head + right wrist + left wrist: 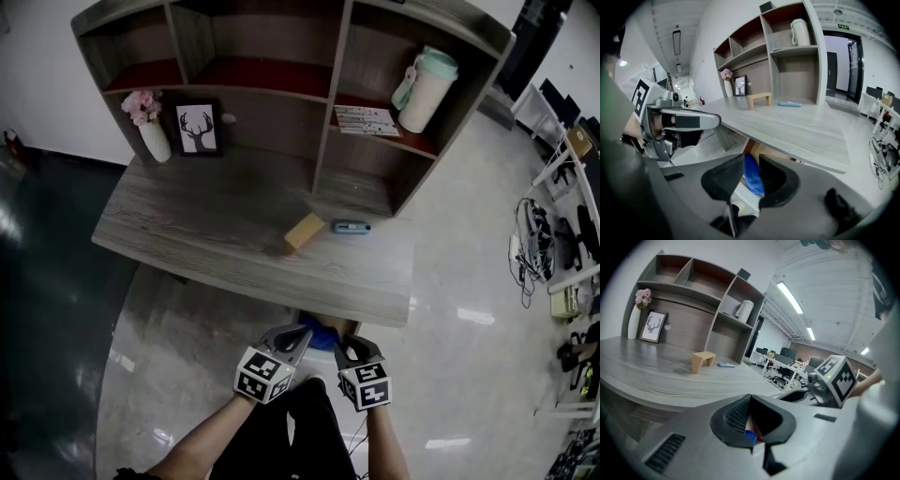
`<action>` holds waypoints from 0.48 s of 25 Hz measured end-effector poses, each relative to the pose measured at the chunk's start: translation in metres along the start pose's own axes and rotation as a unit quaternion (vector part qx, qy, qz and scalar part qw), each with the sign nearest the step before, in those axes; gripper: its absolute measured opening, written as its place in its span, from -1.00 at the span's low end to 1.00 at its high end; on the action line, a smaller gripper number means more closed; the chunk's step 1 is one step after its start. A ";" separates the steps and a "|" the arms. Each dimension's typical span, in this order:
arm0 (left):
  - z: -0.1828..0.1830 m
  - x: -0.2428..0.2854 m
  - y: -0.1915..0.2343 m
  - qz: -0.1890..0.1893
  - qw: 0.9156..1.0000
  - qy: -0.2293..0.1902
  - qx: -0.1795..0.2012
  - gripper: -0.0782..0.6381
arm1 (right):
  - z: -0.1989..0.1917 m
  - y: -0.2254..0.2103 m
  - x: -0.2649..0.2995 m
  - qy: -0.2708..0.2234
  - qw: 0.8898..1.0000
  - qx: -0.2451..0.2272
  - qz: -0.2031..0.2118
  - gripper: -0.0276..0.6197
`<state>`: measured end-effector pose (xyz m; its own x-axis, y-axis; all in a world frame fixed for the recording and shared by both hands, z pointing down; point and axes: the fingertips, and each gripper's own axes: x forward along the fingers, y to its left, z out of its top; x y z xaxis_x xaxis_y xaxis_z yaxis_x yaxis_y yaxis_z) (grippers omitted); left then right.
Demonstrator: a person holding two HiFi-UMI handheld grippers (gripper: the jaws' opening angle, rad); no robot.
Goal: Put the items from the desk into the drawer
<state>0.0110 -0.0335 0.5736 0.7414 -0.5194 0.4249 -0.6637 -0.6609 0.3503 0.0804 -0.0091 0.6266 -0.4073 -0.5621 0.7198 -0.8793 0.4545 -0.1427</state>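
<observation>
On the grey wooden desk (187, 234) lie a small tan wooden stand (304, 231) (703, 360) (759, 99) and, to its right, a flat blue-grey item (352, 227) (726, 364) (790, 103). Both grippers hang side by side below the desk's front edge, apart from these items. My left gripper (292, 339) (750, 401) has its tips together with nothing held. My right gripper (352, 351) (751, 164) stands open with a narrow gap. Through that gap shows a blue thing (319, 335) (752, 176) lying in the open drawer (345, 326) under the desk.
A hutch (328, 103) stands at the desk's back. It holds a white vase with pink flowers (152, 131), a framed deer picture (198, 128), a pale lidded cup (427, 89) and a leaflet (366, 120). White racks with cables (562, 234) line the right side of the glossy floor.
</observation>
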 end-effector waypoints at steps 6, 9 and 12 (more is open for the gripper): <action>0.023 -0.008 -0.008 -0.004 1.000 -0.006 0.009 -0.75 | 0.033 0.001 -0.024 -0.039 0.999 -0.007 -0.019 -0.64; 0.038 -0.013 -0.018 -0.011 1.000 -0.012 0.018 -0.75 | 0.050 0.001 -0.041 -0.064 0.997 -0.001 -0.037 -0.67; 0.056 -0.016 -0.027 -0.017 0.999 -0.021 0.031 -0.75 | 0.069 -0.002 -0.060 -0.098 0.994 0.017 -0.054 -0.73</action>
<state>0.0227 -0.0381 0.5110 0.7678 -0.5173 0.3780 -0.6316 -0.7099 0.3116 0.0899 -0.0242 0.5374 -0.3468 -0.7324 0.5860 -0.9272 0.3620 -0.0962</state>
